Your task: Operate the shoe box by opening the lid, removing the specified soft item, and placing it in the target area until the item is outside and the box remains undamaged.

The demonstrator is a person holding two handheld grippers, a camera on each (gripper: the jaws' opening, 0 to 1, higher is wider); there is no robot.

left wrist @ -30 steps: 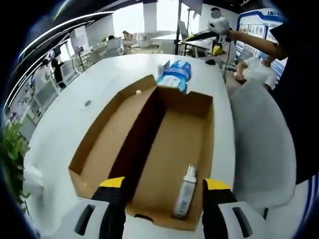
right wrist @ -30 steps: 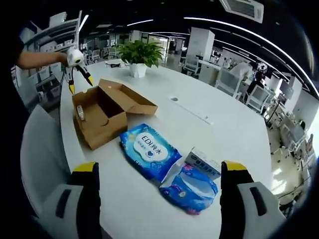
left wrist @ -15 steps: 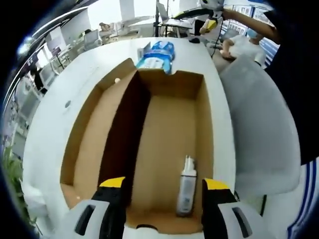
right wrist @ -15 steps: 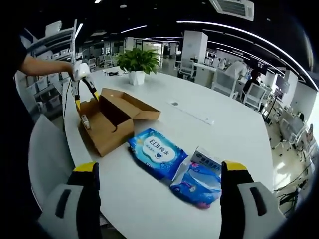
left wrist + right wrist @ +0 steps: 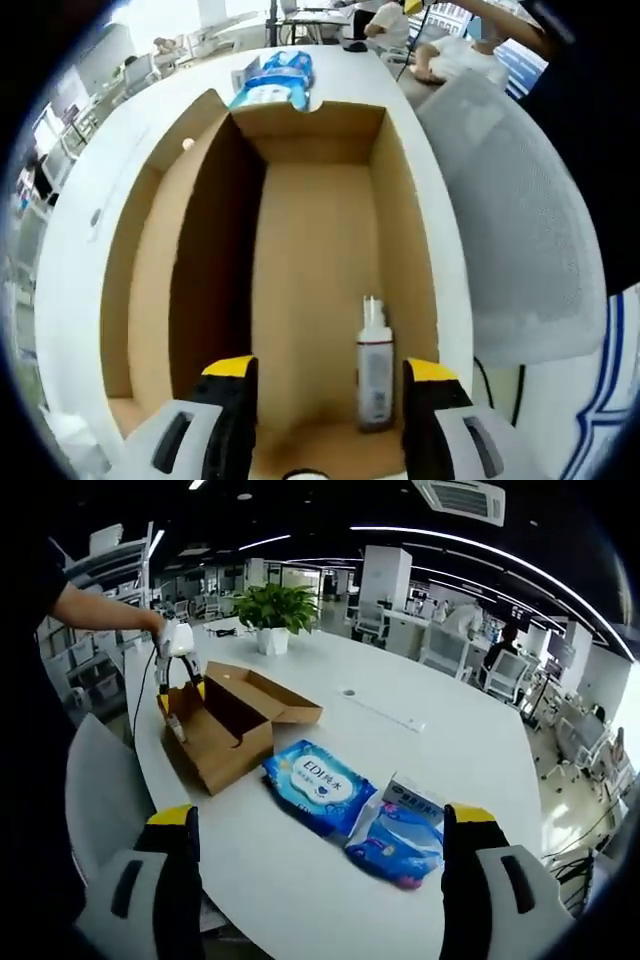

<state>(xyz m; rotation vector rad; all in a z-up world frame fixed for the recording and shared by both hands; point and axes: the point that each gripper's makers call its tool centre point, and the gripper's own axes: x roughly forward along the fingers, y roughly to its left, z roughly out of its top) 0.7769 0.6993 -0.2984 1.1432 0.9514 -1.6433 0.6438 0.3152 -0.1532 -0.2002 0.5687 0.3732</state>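
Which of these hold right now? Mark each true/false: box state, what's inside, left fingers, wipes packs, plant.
1. The brown cardboard shoe box is open. True.
2. A white spray bottle lies inside it. True.
3. The left gripper is shut on the bottle. False: its fingers are open, the bottle lying between them.
4. The blue wipes pack is inside the box. False: it lies on the white table.
5. The green potted plant stands on the table. True.

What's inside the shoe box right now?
A small spray bottle lies on the floor of the shoe box, near its right wall. The near end is partly hidden behind the left hand-held gripper.
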